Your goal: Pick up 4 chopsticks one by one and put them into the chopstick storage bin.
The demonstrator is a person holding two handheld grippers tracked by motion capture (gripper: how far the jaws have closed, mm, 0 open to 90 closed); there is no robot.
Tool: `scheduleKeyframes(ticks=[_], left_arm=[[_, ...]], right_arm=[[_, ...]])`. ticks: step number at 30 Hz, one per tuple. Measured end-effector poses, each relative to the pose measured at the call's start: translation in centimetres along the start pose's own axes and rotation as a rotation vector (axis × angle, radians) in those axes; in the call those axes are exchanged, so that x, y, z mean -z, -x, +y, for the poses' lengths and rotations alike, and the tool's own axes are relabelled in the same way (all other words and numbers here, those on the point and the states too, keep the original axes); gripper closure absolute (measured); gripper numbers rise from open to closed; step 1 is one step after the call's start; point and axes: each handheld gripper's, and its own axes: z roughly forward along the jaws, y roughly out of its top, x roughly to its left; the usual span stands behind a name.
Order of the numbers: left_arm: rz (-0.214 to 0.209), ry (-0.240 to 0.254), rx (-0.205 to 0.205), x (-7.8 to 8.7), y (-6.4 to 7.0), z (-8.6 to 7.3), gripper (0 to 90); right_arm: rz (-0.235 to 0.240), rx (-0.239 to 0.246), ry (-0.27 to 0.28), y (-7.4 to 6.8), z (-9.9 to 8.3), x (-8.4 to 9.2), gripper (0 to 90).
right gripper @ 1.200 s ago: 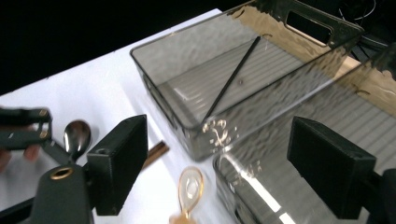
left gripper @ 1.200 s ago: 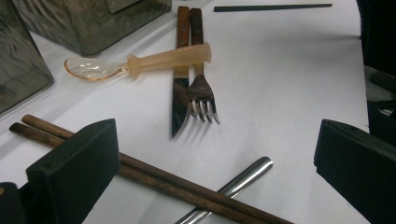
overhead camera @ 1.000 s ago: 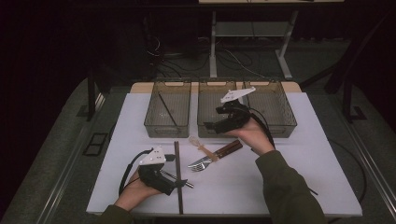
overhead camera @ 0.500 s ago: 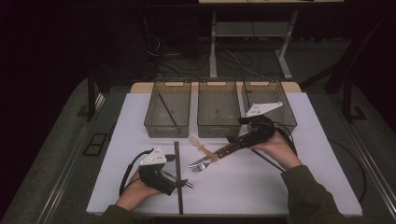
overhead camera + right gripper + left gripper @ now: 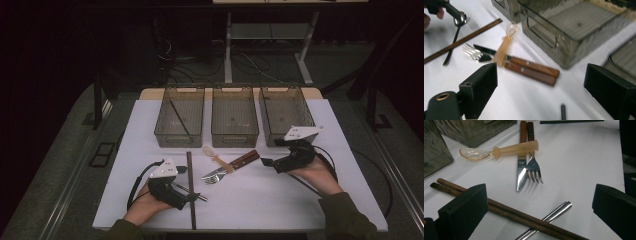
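A fork (image 5: 212, 176) and a knife (image 5: 241, 161) with wooden handles lie side by side mid-table, with a clear plastic spoon (image 5: 215, 156) across them. Two brown chopsticks (image 5: 190, 185) lie front to back over a metal utensil handle (image 5: 549, 216). My left gripper (image 5: 194, 196) rests at the chopsticks (image 5: 506, 211), open, with both passing under the gap between its jaws (image 5: 539, 195). My right gripper (image 5: 265, 162) hangs low just right of the wooden handles (image 5: 534, 70). Its jaws have just been opening and stand wide with nothing between them (image 5: 541, 72).
Three clear bins stand in a row at the back: left (image 5: 178, 136), middle (image 5: 234, 136), right (image 5: 280, 90). A dark stick (image 5: 178, 118) lies in the left bin. The white mat's front edge (image 5: 250, 227) runs just past my hands.
My right hand came away from above the middle and right bins, moving right and down to the table beside the knife and fork handles. The left hand stayed put.
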Motion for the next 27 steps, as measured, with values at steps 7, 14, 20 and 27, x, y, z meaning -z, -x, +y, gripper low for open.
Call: scheduleKeyframes(ticks=[7, 14, 20, 27], left_arm=[[0.012, -0.009, -0.005, 0.3, 0.0, 0.0, 0.0], [0.013, -0.009, -0.009, 0.5, 0.1, -0.1, 0.0], [0.013, -0.009, -0.009, 0.4, 0.1, 0.0, 0.0], [0.011, -0.010, -0.009, 0.3, 0.1, 0.0, 0.0]], right_arm=[[-0.027, -0.025, -0.002, 0.8, -2.1, 1.9, 11.5], [-0.040, -0.047, -0.033, 1.3, -4.5, 3.5, 22.1], [-0.048, -0.073, -0.079, 1.4, -6.1, 4.6, 25.0], [-0.059, -0.101, -0.110, 1.4, -7.9, 5.4, 34.9]])
